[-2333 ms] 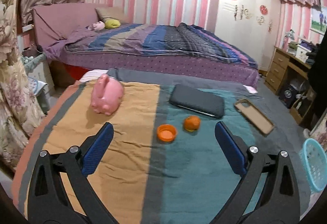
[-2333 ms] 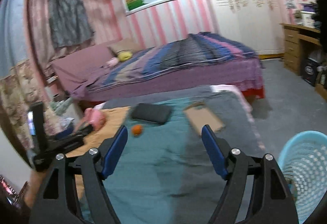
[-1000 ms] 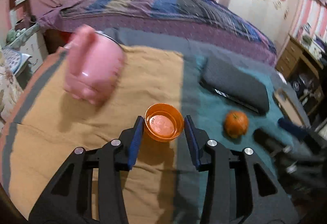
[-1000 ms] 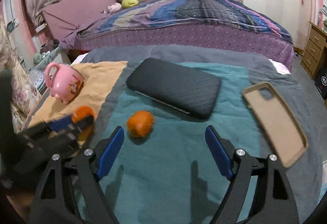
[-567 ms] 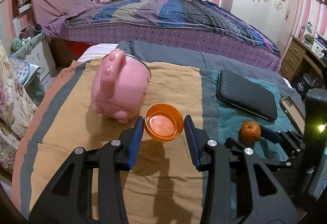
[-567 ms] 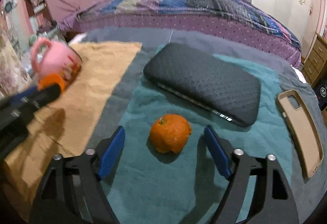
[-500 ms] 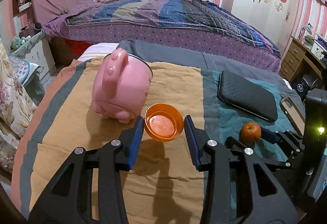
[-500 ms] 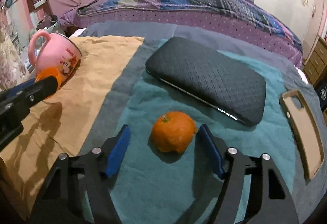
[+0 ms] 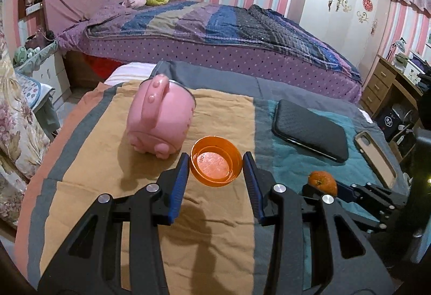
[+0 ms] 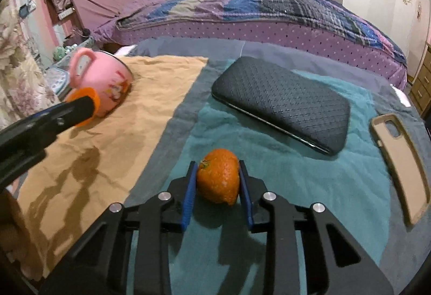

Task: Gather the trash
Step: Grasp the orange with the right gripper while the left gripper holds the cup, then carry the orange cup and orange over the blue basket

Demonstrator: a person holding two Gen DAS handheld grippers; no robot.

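Observation:
My left gripper (image 9: pixel 215 169) is shut on an orange plastic cap (image 9: pixel 216 164) and holds it a little above the tan cloth, just in front of a pink mug. The cap also shows in the right wrist view (image 10: pixel 90 95) at the tip of the left gripper. My right gripper (image 10: pixel 216 182) is shut on a small orange (image 10: pixel 218 178) that sits on the teal cloth. The orange also shows in the left wrist view (image 9: pixel 322 182), held between the right gripper's fingers.
A pink mug (image 9: pixel 159 126) lies on its side on the tan cloth. A black padded case (image 10: pixel 282 102) and a tan phone case (image 10: pixel 401 163) lie on the teal cloth. A bed (image 9: pixel 215 34) stands behind and a wooden desk (image 9: pixel 390 85) at right.
My right gripper has closed its fingers onto the orange. My left gripper still holds the orange cap, barely moved.

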